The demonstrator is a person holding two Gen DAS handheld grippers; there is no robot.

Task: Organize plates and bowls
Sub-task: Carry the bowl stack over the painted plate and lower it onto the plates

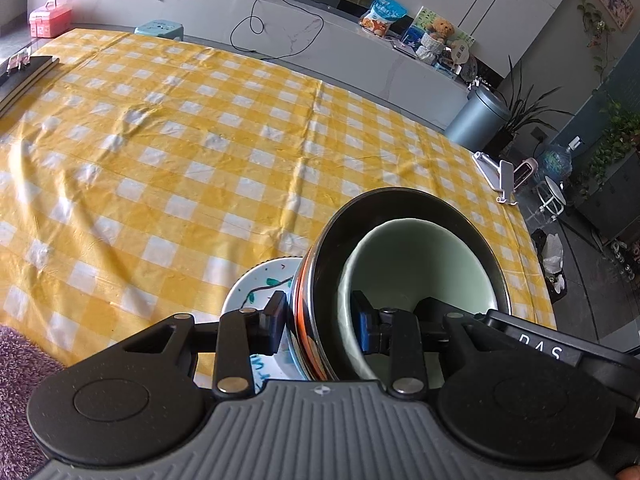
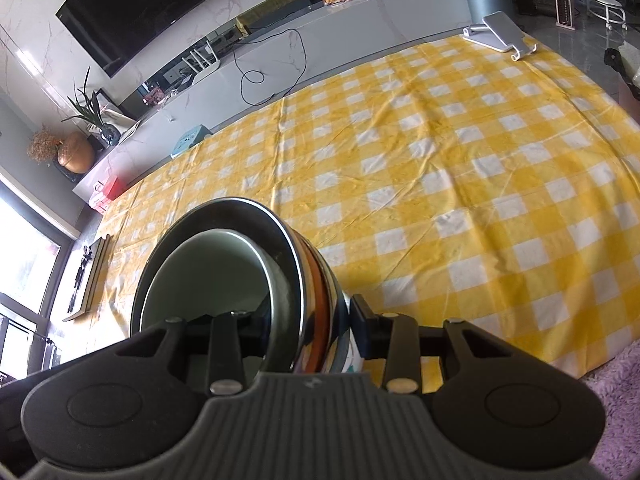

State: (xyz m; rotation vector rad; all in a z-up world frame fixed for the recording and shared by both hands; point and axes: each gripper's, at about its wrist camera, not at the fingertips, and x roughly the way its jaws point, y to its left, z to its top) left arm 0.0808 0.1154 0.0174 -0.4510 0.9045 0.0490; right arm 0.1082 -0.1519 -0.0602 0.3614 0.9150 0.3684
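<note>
One green bowl (image 1: 420,264) sits inside one metal bowl (image 1: 320,280), above one plate (image 1: 256,288). Both the left gripper (image 1: 320,320) and right gripper (image 2: 308,320) pinch the bowls' walls with tilted fingers.

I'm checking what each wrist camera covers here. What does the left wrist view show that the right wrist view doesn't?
Only the left wrist view shows the white painted plate under the bowls, the pink box in full, and the teddy bear.

Only the right wrist view shows the dark TV screen and the copper vase.

Both show the steel bowl with the green bowl nested inside, each gripper clamped across their walls (left gripper, right gripper), the yellow checked tablecloth and the white stand.
</note>
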